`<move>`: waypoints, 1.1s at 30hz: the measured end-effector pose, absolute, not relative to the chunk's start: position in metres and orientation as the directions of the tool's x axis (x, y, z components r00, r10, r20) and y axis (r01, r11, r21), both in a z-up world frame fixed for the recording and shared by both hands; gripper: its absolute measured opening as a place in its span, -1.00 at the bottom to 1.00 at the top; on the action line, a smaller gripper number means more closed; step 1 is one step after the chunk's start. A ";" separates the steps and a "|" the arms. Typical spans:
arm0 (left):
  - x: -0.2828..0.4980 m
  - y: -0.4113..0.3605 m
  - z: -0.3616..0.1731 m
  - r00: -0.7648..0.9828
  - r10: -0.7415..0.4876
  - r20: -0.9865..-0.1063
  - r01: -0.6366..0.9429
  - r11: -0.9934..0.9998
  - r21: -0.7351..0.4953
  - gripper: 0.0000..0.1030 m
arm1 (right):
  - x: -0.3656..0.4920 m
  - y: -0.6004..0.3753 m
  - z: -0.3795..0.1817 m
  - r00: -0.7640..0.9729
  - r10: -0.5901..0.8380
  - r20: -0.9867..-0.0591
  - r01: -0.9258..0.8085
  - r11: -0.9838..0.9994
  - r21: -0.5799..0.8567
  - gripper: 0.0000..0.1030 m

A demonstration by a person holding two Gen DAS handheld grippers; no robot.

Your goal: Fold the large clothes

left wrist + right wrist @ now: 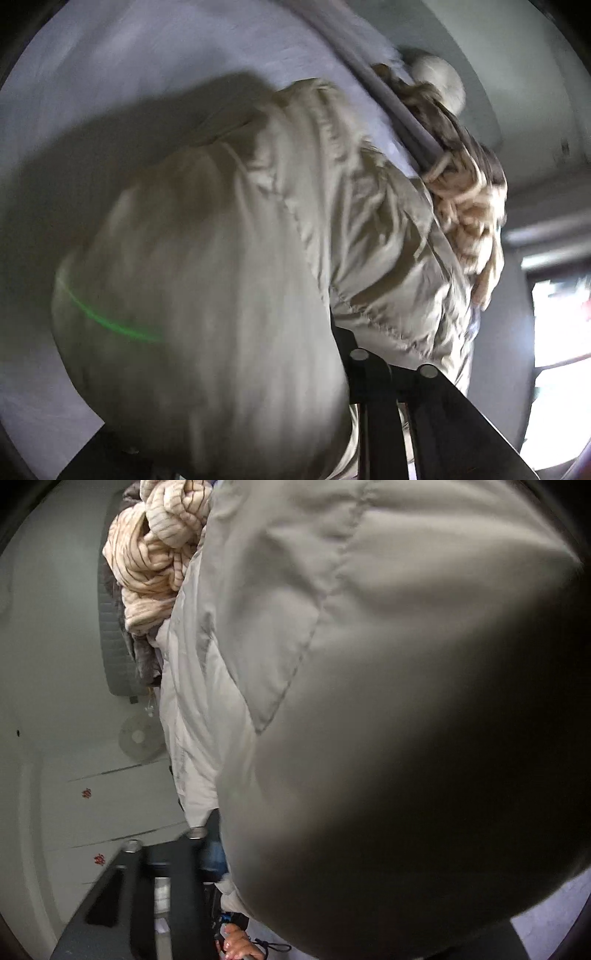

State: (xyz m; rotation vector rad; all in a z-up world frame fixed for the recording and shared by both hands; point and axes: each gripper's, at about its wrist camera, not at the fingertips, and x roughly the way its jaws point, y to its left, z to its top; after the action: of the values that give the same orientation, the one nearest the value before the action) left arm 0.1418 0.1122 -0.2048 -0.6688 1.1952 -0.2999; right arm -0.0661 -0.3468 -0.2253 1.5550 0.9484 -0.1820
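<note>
A large beige puffer jacket [229,236] hangs in the air over a pale lilac surface [110,74] and fills most of both views; it also shows in the right wrist view [388,664]. My left gripper [369,354] is shut on the jacket's fabric, with only the right finger [428,373] plainly showing. My right gripper [207,834] is mostly buried under the jacket, which bulges over it; its left finger [133,849] shows, and whether it is shut is hidden. The view is tilted and blurred.
A pile of striped cream clothes [465,199] lies at the surface's edge; it also shows in the right wrist view [159,554] on a grey quilted cover [114,646]. A white fan [140,738] and white cabinets [110,812] stand behind. A bright window [561,350] is at right.
</note>
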 end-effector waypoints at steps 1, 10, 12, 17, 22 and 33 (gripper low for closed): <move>0.142 0.107 -0.197 0.364 -0.525 -0.769 -0.082 0.805 -0.588 -0.59 | -0.067 -0.346 -0.222 0.652 0.451 -0.609 0.646 0.089 0.758 -0.37; 0.129 0.099 -0.149 0.371 -0.506 -0.779 0.146 0.860 -0.490 -0.63 | -0.087 -0.336 -0.186 0.658 0.432 -0.617 0.614 0.165 0.771 -0.55; 0.119 0.103 -0.147 0.356 -0.504 -0.787 0.179 0.863 -0.472 -0.63 | -0.097 -0.329 -0.179 0.649 0.429 -0.628 0.621 0.178 0.764 -0.55; 0.081 0.126 -0.141 0.312 -0.507 -0.804 0.184 0.862 -0.473 -0.63 | -0.132 -0.314 -0.165 0.615 0.442 -0.653 0.647 0.190 0.738 -0.55; 0.022 0.152 -0.142 0.267 -0.491 -0.829 0.157 0.871 -0.466 -0.63 | -0.171 -0.301 -0.157 0.583 0.470 -0.662 0.669 0.185 0.720 -0.56; -0.060 0.183 -0.164 0.204 -0.399 -0.894 0.057 0.917 -0.396 -0.40 | -0.247 -0.284 -0.155 0.538 0.528 -0.658 0.712 0.134 0.690 -0.37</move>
State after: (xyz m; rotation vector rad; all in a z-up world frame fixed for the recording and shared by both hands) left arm -0.0599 0.1832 -0.1636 -0.3031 1.3326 -0.3245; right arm -0.2473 -0.2844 -0.1548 1.5242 1.1062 -0.1837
